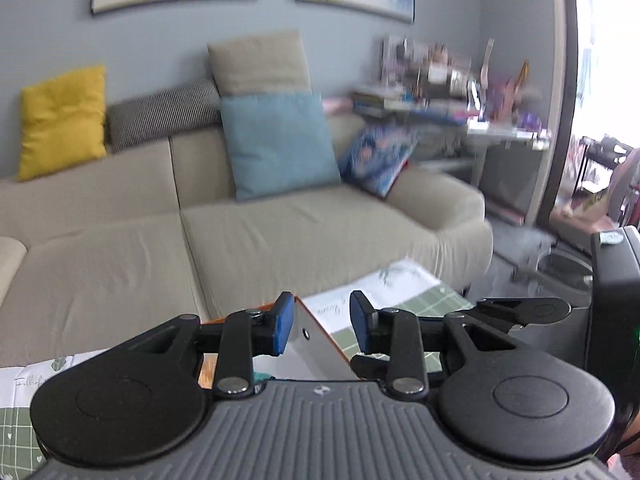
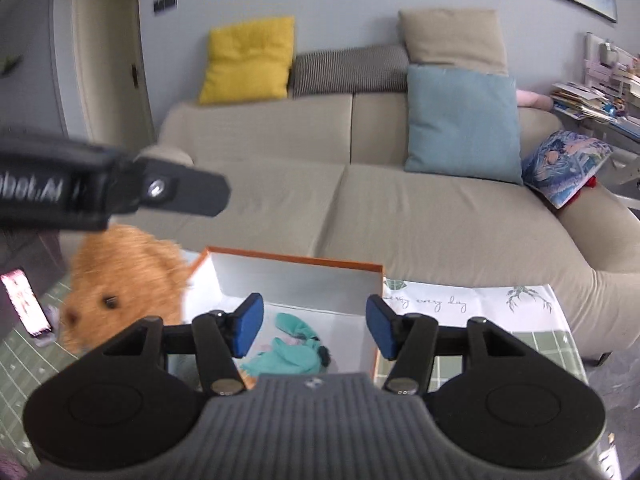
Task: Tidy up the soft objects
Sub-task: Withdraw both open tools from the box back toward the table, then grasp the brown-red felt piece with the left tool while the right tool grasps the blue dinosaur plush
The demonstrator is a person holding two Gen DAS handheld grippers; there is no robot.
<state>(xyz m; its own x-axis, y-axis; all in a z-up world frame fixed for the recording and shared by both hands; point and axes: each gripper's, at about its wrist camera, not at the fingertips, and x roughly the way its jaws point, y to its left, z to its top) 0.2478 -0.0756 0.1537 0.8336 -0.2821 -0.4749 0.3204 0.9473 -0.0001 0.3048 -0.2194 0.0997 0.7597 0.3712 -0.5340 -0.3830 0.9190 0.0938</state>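
On the low table in front of the sofa stands an orange-edged box (image 2: 296, 280) with white inner walls, and a teal soft toy (image 2: 294, 354) lies crumpled on its floor, toward the near side. Just left of the box, outside its wall, a fluffy tan plush animal (image 2: 124, 280) sits on the table, its face turned toward the camera; motion blur softens its outline. The right gripper (image 2: 315, 330) hovers above the box's near edge with its 2 blue pads (image 2: 250, 330) spread apart and nothing between them. In the left wrist view, the left gripper (image 1: 322, 328) is likewise parted and empty, its pads framing a corner of the same box (image 1: 320, 344). The left gripper's black body also crosses the upper left of the right wrist view, above the plush animal.

Beneath the box lies a tablecloth (image 2: 480, 312), white with leaf prints and script at the far side and green checked nearer. A phone (image 2: 26, 300) with a lit screen rests at the table's left edge. Behind it all runs a beige sofa (image 2: 400, 208) carrying a yellow cushion (image 2: 248, 60), a striped bolster (image 2: 348, 70), a beige cushion (image 2: 452, 38), a light blue cushion (image 2: 460, 120) and a printed blue pillow (image 2: 564, 164) against the right armrest. A cluttered side table (image 1: 460, 92) stands beyond that armrest, too blurred to itemise.
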